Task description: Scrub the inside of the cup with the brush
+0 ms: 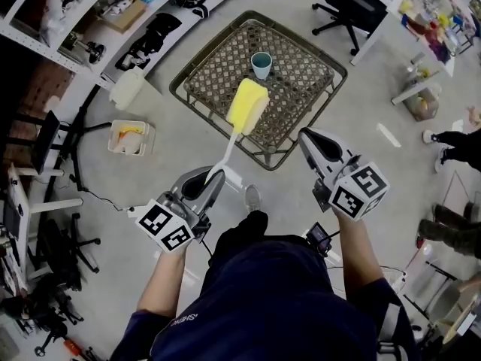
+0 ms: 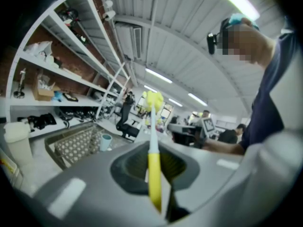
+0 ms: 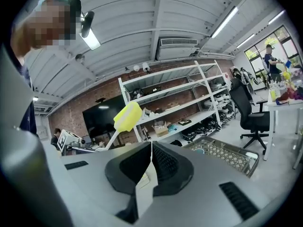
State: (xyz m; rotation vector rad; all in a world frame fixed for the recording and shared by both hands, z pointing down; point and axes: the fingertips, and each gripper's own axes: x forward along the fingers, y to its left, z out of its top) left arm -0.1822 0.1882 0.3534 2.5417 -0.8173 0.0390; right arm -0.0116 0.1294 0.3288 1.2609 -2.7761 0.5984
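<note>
A small teal cup (image 1: 261, 64) stands upright on the low wicker-top table (image 1: 301, 89), near its far side. My left gripper (image 1: 210, 177) is shut on the handle of a brush (image 1: 231, 146) whose yellow sponge head (image 1: 247, 104) hovers over the table's near half, short of the cup. In the left gripper view the brush (image 2: 153, 141) runs straight out from the jaws, with the cup (image 2: 105, 142) off to the left. My right gripper (image 1: 310, 139) is shut and empty, held near the table's right front corner. Its own view shows the sponge head (image 3: 127, 117) at left and the closed right gripper (image 3: 150, 150).
White shelving (image 1: 113, 28) with boxes and gear lines the left side. A white canister (image 1: 126, 89) and a small crate (image 1: 130, 137) sit on the floor left of the table. An office chair (image 1: 349, 6) and a desk (image 1: 421, 21) stand at the far right.
</note>
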